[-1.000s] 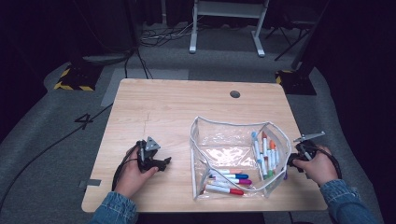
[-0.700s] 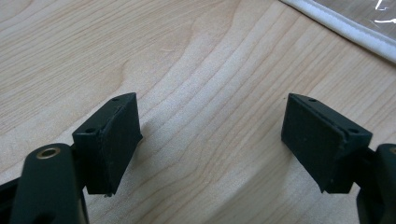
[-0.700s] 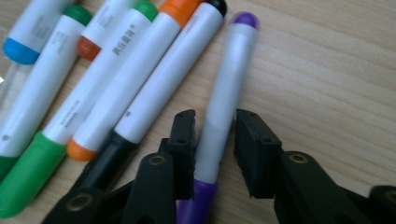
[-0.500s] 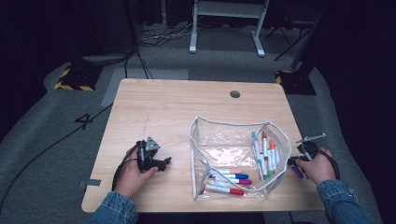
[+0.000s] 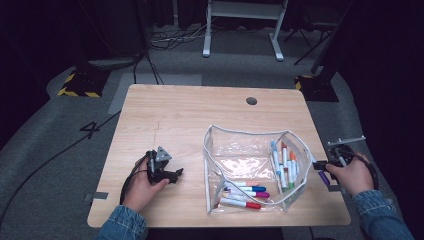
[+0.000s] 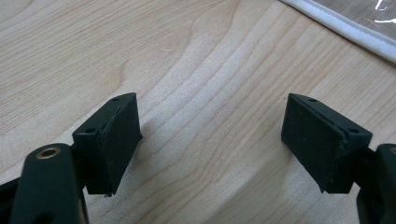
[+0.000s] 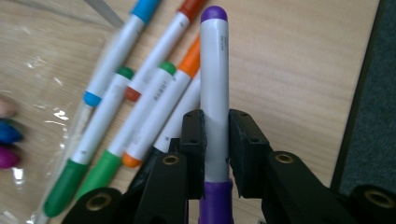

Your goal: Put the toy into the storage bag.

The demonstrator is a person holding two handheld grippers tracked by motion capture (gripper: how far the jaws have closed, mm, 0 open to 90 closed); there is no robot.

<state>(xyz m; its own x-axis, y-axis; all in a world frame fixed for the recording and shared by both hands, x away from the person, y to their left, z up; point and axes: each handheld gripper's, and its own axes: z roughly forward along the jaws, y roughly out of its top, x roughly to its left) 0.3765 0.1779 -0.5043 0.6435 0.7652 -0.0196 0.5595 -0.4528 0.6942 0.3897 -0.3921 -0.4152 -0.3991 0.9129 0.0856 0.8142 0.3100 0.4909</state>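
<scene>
Right gripper (image 7: 215, 133), its jaws having just closed, clamped a purple marker (image 7: 215, 93) beside the clear pouch (image 5: 240, 150) (apparently destined for it, though the high view is small). Other markers (image 5: 285, 165) lay inside. Left gripper (image 6: 210, 140) rested unclenched on the table (image 5: 190, 115).

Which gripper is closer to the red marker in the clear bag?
The left gripper. It rests on the table left of the clear bag, nearer the red marker. The right gripper is past the bag's right side, clamped on a purple marker.
</scene>
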